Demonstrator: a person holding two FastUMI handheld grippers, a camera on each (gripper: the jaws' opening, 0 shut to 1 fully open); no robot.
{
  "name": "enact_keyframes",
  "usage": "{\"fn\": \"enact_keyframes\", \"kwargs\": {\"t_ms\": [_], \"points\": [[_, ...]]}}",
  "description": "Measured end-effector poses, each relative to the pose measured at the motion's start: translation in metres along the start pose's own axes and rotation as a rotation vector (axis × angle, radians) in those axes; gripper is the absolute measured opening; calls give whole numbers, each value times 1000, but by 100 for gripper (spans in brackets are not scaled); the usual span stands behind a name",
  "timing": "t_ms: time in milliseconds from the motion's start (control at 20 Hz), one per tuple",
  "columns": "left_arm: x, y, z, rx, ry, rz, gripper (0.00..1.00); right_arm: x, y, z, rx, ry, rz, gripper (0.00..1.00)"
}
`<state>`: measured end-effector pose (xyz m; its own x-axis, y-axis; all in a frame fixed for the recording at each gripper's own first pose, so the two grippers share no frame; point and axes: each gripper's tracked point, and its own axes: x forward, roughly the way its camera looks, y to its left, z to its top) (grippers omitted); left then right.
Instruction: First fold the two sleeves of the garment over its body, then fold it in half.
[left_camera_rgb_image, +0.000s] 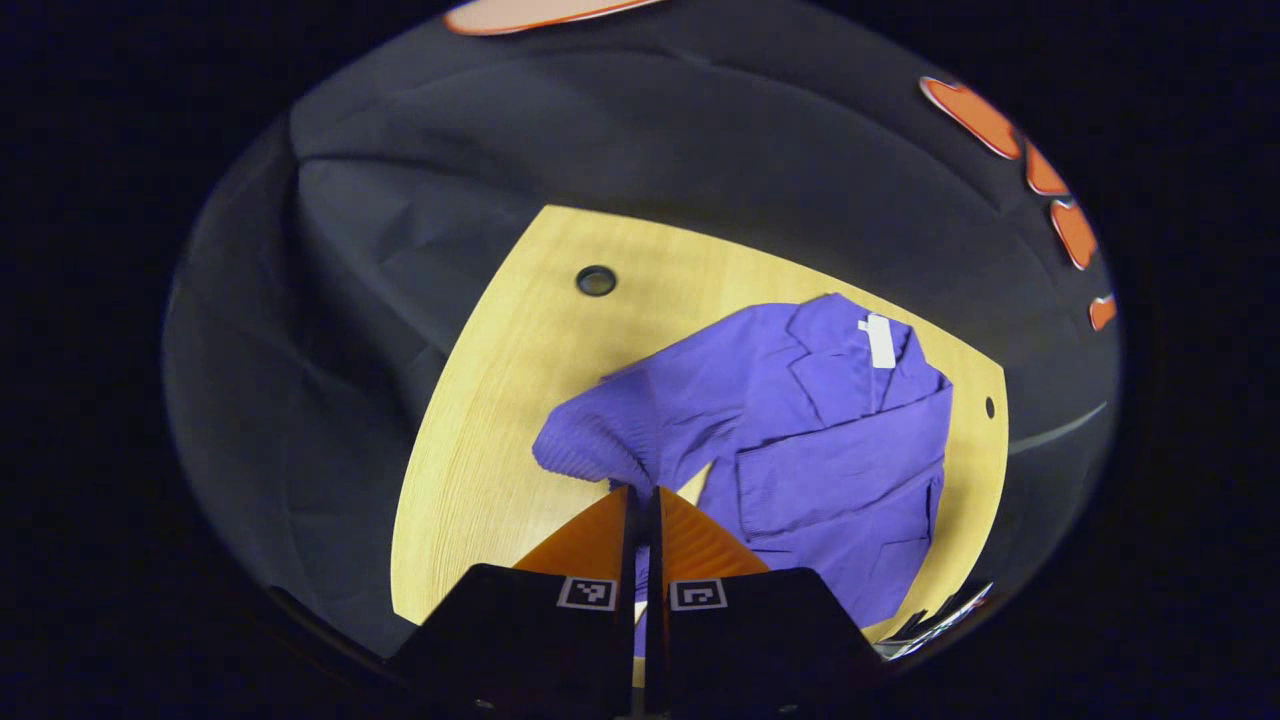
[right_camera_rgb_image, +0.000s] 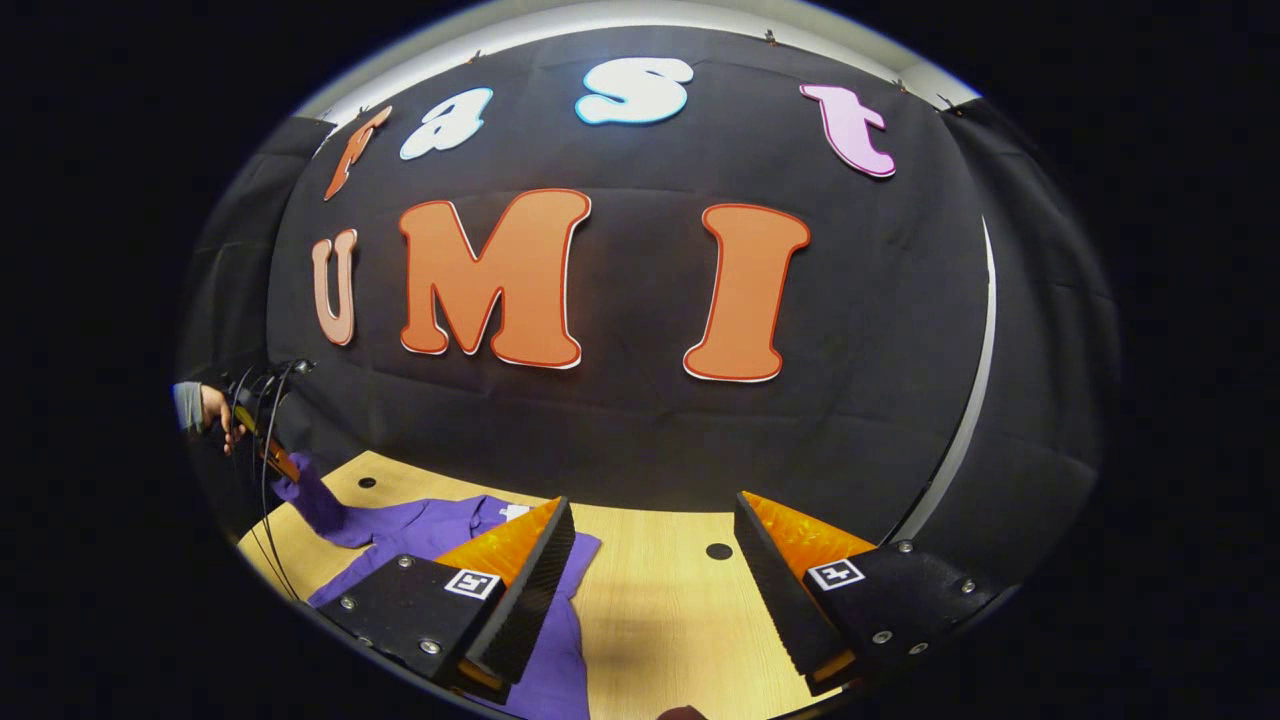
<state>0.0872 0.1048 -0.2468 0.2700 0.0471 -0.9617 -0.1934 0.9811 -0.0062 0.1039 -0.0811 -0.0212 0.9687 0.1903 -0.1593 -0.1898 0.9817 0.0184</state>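
A purple jacket (left_camera_rgb_image: 820, 450) lies front-up on the wooden table (left_camera_rgb_image: 500, 400), a white tag (left_camera_rgb_image: 880, 340) at its collar. My left gripper (left_camera_rgb_image: 643, 492) is shut on one sleeve (left_camera_rgb_image: 600, 430), which rises from the table in a ridge toward the fingers. The right gripper view shows that gripper (right_camera_rgb_image: 283, 465) at the far left in a hand (right_camera_rgb_image: 212, 405), with the sleeve (right_camera_rgb_image: 315, 500) hanging from it above the jacket (right_camera_rgb_image: 420, 530). My right gripper (right_camera_rgb_image: 655, 530) is open above the table beside the jacket, with nothing between its fingers.
The table (right_camera_rgb_image: 660, 610) has a round cable hole (left_camera_rgb_image: 596, 280) near its far edge and a smaller hole (left_camera_rgb_image: 989, 407) to the right. Another hole (right_camera_rgb_image: 718, 551) lies between my right fingers. Black cloth walls close in behind. Cables (right_camera_rgb_image: 262, 520) hang from the far gripper.
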Motion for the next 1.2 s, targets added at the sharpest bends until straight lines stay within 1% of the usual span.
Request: {"fn": "enact_keyframes", "kwargs": {"t_ms": [50, 100, 200, 250, 300, 350, 400, 550, 650, 700, 750, 850, 1000, 1150, 1200], "points": [[-5, -16, 5, 29, -7, -10, 5, 0, 0, -2, 5, 2, 5, 96], [-11, -38, 13, 65, -16, -29, 5, 0, -2, -5, 11, 4, 4, 100], [-19, -83, 23, 138, -32, -58, 5, -1, -6, -9, 22, 9, 0, 100], [-23, -102, 28, 176, -40, -69, 5, -2, -9, -10, 27, 11, -5, 96], [-26, -122, 33, 214, -50, -81, 5, -4, -11, -12, 32, 11, -5, 100], [-29, -143, 35, 255, -55, -91, 5, -5, -13, -13, 37, 12, -8, 100], [-31, -166, 37, 290, -56, -106, 5, -6, -18, -16, 41, 15, -8, 96], [-38, -226, 35, 392, -54, -149, 5, -11, -30, -23, 45, 28, -21, 96], [-33, -270, 31, 440, -44, -182, 5, -14, -37, -25, 53, 32, -28, 96], [-29, -289, 29, 463, -39, -192, 6, -15, -41, -27, 58, 34, -34, 100], [-26, -304, 28, 486, -37, -201, 6, -16, -45, -30, 65, 37, -39, 96], [-18, -336, 26, 527, -38, -217, 5, -19, -51, -35, 81, 46, -48, 96], [-6, -375, 16, 543, -21, -253, 6, -19, -56, -48, 108, 71, -51, 96], [-1, -411, 4, 550, -30, -336, 21, -19, -58, -63, 124, 110, -56, 96], [-1, -422, 2, 553, -50, -365, 23, -18, -58, -67, 127, 123, -59, 96]]}}
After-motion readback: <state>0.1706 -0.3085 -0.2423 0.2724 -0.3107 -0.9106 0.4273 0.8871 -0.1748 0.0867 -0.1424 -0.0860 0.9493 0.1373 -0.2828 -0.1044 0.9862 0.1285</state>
